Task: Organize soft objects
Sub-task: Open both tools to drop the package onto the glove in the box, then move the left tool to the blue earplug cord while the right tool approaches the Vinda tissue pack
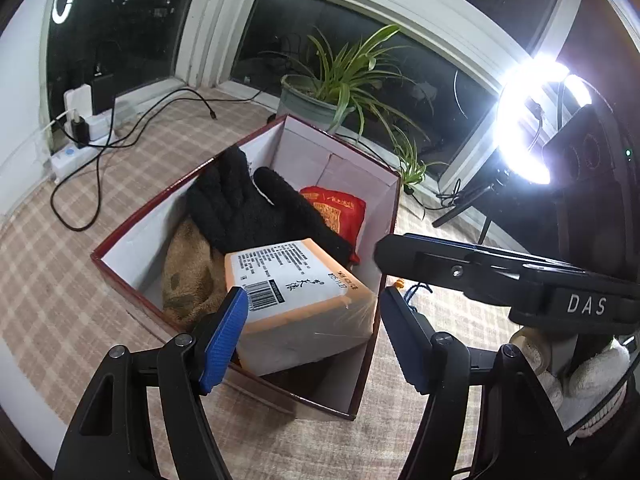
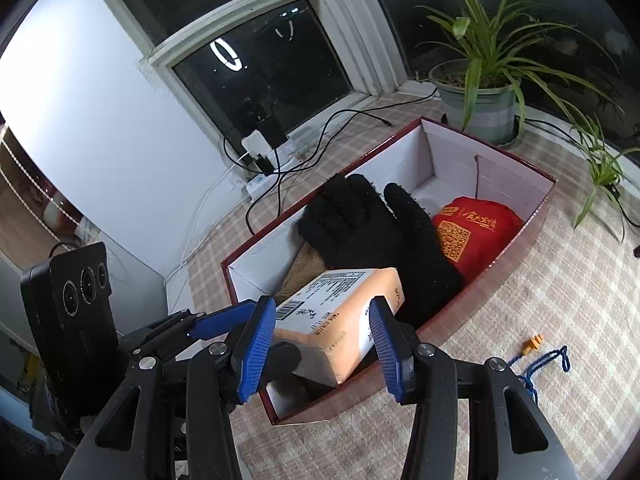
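A dark red box with white inside (image 1: 120,248) (image 2: 532,216) stands on the checked cloth. In it lie a black knit glove (image 1: 248,208) (image 2: 360,228), a brown fuzzy cloth (image 1: 188,276) (image 2: 304,268), a red pouch (image 1: 340,212) (image 2: 476,228) and an orange-and-white tissue pack (image 1: 300,292) (image 2: 344,320) leaning on the near end. My left gripper (image 1: 312,332) is open above the box's near end, its pads either side of the pack. My right gripper (image 2: 324,344) is open, its pads beside the pack; whether they touch it is unclear.
A potted spider plant (image 1: 320,92) (image 2: 480,96) stands behind the box. A power strip with chargers and black cables (image 1: 80,132) (image 2: 260,160) lies by the window. A ring light on a tripod (image 1: 532,120) is at the right. A blue string with an orange clip (image 2: 536,348) lies on the cloth.
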`<state>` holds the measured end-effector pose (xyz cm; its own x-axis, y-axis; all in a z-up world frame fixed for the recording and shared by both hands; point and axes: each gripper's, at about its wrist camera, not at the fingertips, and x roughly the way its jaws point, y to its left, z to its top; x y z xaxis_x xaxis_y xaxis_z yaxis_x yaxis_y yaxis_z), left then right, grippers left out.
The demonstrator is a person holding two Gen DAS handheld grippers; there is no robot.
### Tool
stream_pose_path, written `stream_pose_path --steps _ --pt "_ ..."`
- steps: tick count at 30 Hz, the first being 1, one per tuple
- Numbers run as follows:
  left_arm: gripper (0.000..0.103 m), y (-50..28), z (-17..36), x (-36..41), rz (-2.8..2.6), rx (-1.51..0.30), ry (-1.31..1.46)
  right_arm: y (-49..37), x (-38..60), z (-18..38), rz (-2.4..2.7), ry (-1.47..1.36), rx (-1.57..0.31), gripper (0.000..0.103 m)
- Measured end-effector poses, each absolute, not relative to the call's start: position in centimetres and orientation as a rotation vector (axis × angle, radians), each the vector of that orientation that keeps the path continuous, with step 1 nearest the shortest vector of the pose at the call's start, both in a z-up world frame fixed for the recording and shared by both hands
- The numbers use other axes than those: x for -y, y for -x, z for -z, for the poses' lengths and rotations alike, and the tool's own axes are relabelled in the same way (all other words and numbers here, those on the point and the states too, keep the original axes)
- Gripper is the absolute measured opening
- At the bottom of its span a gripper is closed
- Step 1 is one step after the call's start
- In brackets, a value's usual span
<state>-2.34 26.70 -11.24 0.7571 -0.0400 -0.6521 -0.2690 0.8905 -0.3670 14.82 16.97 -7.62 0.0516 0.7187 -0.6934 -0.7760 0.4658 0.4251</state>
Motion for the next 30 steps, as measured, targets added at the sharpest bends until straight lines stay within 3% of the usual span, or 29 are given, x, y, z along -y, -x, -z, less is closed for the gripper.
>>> stream_pose_path --steps 16,30 --pt "0.067 4.0 9.6 -25.7 -0.119 -0.689 0.461 -14.7 -11.3 6.7 -1.065 -0.042 -0.986 0.050" --pt "0.067 4.6 9.3 -20.4 0.004 -0.722 0.437 -13.7 4.4 8.6 -0.828 -0.258 -0.973 0.062"
